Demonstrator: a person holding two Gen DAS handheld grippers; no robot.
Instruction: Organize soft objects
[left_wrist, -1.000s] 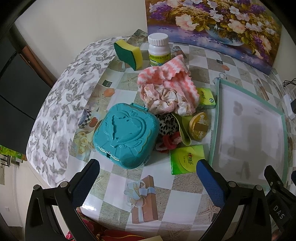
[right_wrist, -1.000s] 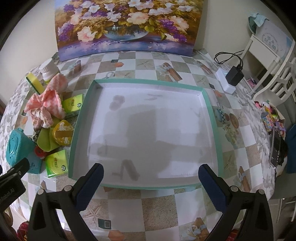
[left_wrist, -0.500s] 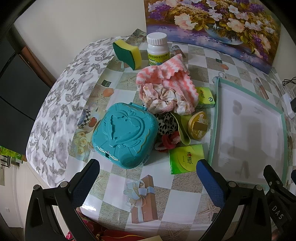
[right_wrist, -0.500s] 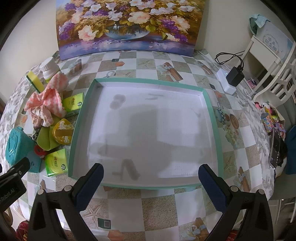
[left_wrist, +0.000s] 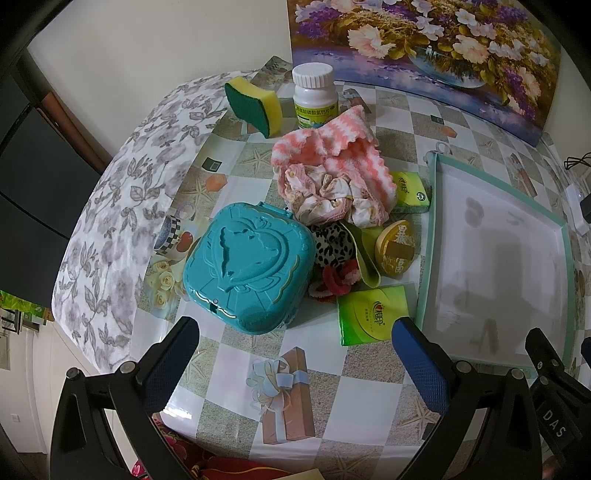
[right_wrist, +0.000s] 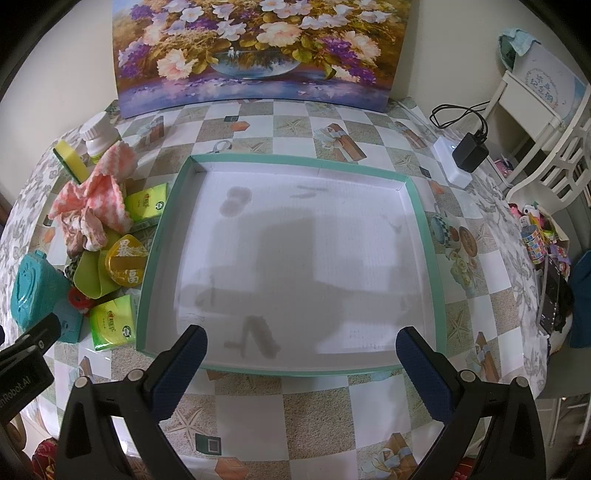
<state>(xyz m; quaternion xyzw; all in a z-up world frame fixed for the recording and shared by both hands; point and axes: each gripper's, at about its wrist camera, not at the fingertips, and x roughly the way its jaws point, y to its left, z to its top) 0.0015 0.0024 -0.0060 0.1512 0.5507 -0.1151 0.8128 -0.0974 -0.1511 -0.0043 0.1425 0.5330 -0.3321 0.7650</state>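
A pile sits left of the white tray with a teal rim (right_wrist: 417, 206) (left_wrist: 430, 236). It holds a pink striped cloth (left_wrist: 343, 155) (right_wrist: 107, 177), a crumpled floral cloth (left_wrist: 332, 201), a leopard-print scrunchie (left_wrist: 330, 245), a red hair tie (left_wrist: 338, 278), a yellow-green sponge (left_wrist: 253, 101) and two green tissue packs (left_wrist: 373, 314) (left_wrist: 410, 192). My left gripper (left_wrist: 295, 354) is open and empty, in front of the pile. My right gripper (right_wrist: 301, 356) is open and empty over the tray's near edge.
A teal plastic case (left_wrist: 247, 271), a white pill bottle (left_wrist: 316, 96) and a round gold tin (left_wrist: 397, 247) sit in the pile. A flower painting (right_wrist: 255, 48) leans at the back. A charger and power strip (right_wrist: 461, 157) lie at the right.
The left gripper has drifted slightly toward the pile. The right gripper has barely moved. Nothing was grasped.
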